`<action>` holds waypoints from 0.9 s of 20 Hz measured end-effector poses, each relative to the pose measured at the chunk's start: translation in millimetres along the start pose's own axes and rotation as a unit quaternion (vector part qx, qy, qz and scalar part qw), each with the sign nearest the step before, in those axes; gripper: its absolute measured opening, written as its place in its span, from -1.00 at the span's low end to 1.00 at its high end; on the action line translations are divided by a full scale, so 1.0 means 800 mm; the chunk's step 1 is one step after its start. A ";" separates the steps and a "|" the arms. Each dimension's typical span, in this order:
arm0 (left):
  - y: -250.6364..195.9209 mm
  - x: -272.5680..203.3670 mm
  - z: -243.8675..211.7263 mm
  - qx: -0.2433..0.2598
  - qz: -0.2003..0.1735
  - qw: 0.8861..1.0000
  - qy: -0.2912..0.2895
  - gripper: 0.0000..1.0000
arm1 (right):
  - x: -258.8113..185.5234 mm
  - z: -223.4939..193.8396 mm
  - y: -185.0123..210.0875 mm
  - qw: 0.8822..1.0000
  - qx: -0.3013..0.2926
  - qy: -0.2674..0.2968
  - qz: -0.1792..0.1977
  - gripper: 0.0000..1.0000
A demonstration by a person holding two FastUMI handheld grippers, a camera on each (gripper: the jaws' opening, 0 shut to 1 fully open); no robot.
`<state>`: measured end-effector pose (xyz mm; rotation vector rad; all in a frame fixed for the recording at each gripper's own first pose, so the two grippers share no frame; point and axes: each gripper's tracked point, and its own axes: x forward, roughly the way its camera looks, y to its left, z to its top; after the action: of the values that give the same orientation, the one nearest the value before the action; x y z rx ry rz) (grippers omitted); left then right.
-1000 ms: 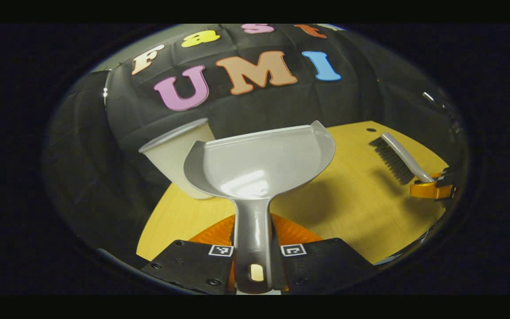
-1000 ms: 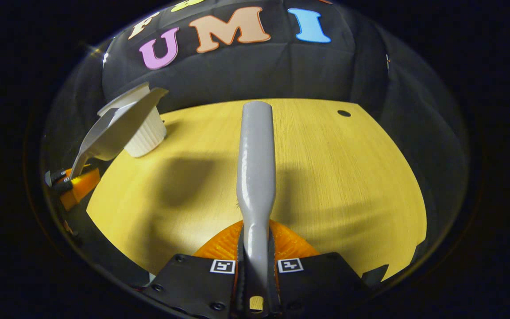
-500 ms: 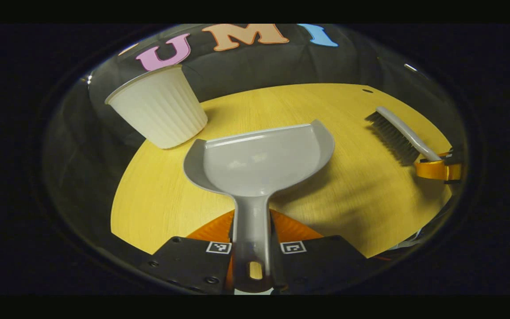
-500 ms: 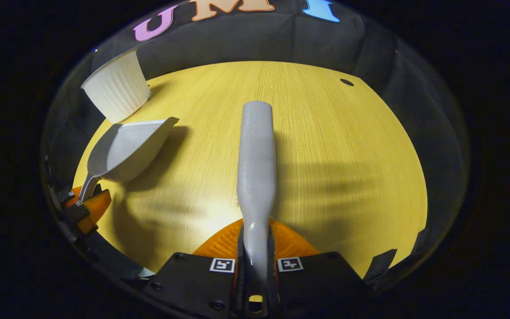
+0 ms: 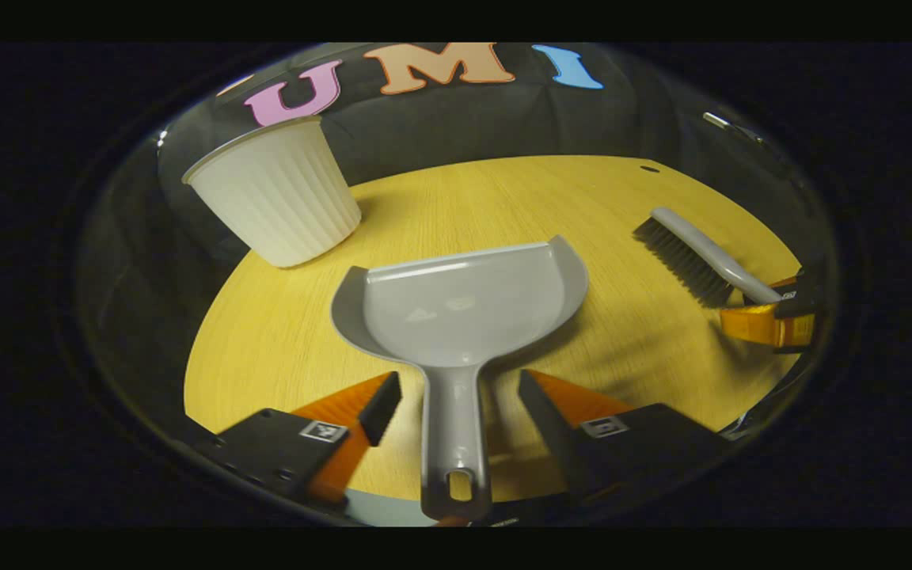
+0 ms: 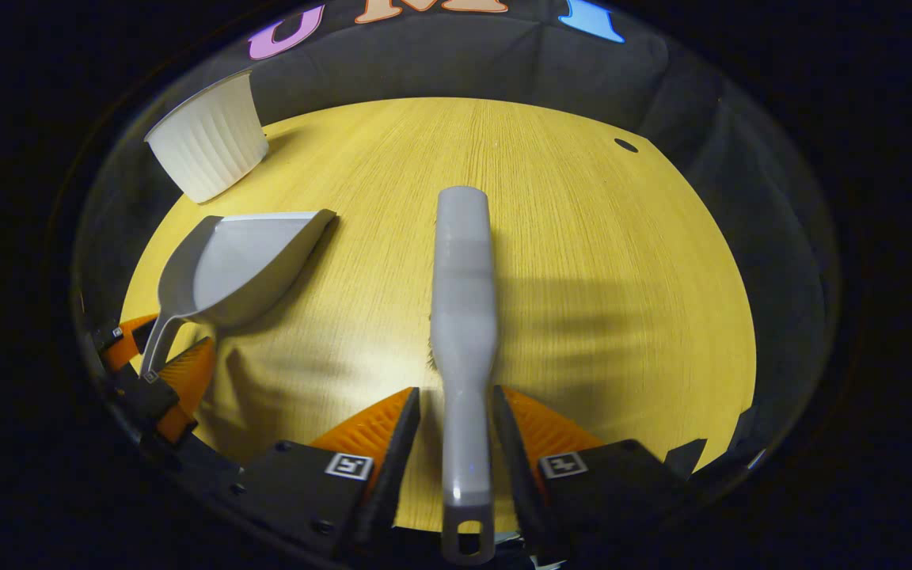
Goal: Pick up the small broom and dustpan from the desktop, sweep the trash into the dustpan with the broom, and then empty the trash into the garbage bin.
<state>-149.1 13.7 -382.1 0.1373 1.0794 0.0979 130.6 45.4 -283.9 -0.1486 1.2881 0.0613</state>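
The grey dustpan lies flat on the wooden desktop, its handle running back between the fingers of my left gripper, which stands open on either side of it without touching. In the right gripper view the grey broom lies on the desktop, bristles down, its handle in the gap of my open right gripper. The left gripper view also has the broom and the right gripper at far right. The dustpan and left gripper sit at left in the right gripper view.
A white ribbed garbage bin stands upright at the desktop's back left corner, beyond the dustpan; it shows as the bin in the right gripper view. A small dark hole marks the far right of the desktop. Black cloth walls close the back.
Both grippers came down to the desktop and opened, letting go of the dustpan and the broom, which now rest on the wood. The dustpan left the bin's rim.
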 end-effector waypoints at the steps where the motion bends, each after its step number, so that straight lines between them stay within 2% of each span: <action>1: 0.001 -0.003 0.009 0.004 0.000 1.000 -0.015 1.00 | -0.005 0.003 0.001 1.000 -0.002 -0.009 0.003 0.46; 2: 0.003 -0.011 0.014 0.001 0.005 1.000 -0.022 1.00 | -0.010 0.008 -0.001 1.000 -0.005 -0.024 0.002 0.77; 3: 0.009 -0.022 0.031 -0.001 0.013 0.999 -0.049 0.89 | -0.015 0.018 -0.003 0.999 -0.009 -0.049 0.001 0.92; 4: 0.018 -0.038 0.051 -0.005 0.027 0.996 -0.081 0.91 | -0.025 0.032 -0.005 0.997 -0.012 -0.082 0.006 1.00; 6: 0.033 -0.089 0.105 -0.012 0.057 0.986 -0.156 0.90 | -0.057 0.071 -0.005 0.984 -0.012 -0.176 0.032 1.00; 7: 0.038 -0.120 0.135 -0.011 0.067 0.980 -0.189 0.90 | -0.087 0.095 -0.005 0.971 -0.011 -0.236 0.046 1.00; 9: 0.036 -0.183 0.192 -0.009 0.081 0.966 -0.245 0.89 | -0.162 0.139 -0.016 0.932 -0.008 -0.359 0.060 1.00; 10: 0.028 -0.213 0.221 -0.010 0.081 0.958 -0.276 0.72 | -0.201 0.153 -0.023 0.910 -0.008 -0.411 0.062 1.00; 11: 0.023 -0.246 0.250 -0.009 0.084 0.946 -0.313 0.89 | -0.234 0.161 -0.031 0.889 -0.010 -0.453 0.062 1.00; 12: 0.020 -0.278 0.277 -0.010 0.086 0.932 -0.352 0.87 | -0.266 0.165 -0.039 0.871 -0.013 -0.488 0.063 0.99; 14: 0.009 -0.328 0.297 -0.021 0.083 0.914 -0.396 0.85 | -0.303 0.161 -0.048 0.850 -0.026 -0.522 0.058 0.99; 15: -0.003 -0.345 0.301 -0.033 0.071 0.909 -0.409 0.85 | -0.313 0.158 -0.051 0.846 -0.028 -0.529 0.060 0.99; 16: -0.008 -0.362 0.311 -0.046 0.053 0.902 -0.426 1.00 | -0.317 0.156 -0.052 0.843 -0.030 -0.533 0.063 0.99; 17: -0.013 -0.372 0.320 -0.056 0.035 0.896 -0.440 0.85 | -0.322 0.153 -0.053 0.839 -0.025 -0.540 0.064 0.99; 18: -0.018 -0.383 0.327 -0.063 0.019 0.889 -0.453 0.85 | -0.329 0.153 -0.055 0.834 -0.020 -0.548 0.060 0.99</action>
<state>-61.6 -62.2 4.0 0.0692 0.1293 0.1209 179.3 29.4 4.8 -0.0447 0.1356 0.2446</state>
